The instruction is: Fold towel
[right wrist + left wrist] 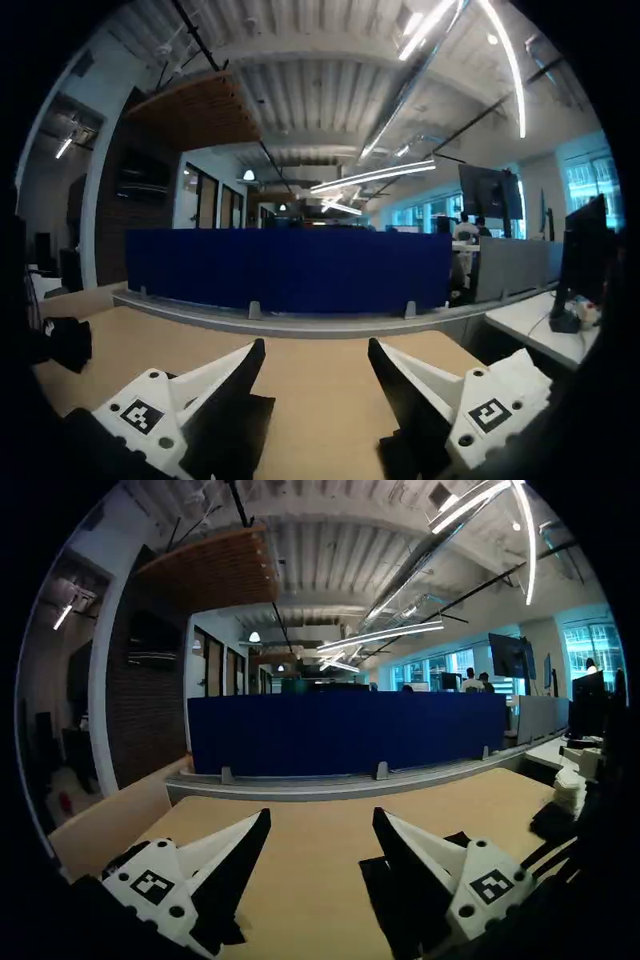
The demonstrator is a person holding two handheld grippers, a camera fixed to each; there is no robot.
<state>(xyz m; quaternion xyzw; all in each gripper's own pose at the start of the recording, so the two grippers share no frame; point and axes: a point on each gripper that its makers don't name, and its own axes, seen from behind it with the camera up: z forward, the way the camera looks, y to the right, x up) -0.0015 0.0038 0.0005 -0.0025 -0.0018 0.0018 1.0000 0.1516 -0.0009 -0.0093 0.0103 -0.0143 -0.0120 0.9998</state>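
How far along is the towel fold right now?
No fold can be confirmed from here. In hand: nothing; the left gripper and right gripper both hover over the wooden desk with jaws open and empty, facing the blue partition. Left: grasping the towel and the whole fold.

No readable words, numbers or brands anywhere tbh. Closest thing is the black-and-white square code tags on the left gripper and right gripper, and they have no letters.

Bare counter lies open ahead up to the blue partition; a pale stack, perhaps cups, crowds one edge.
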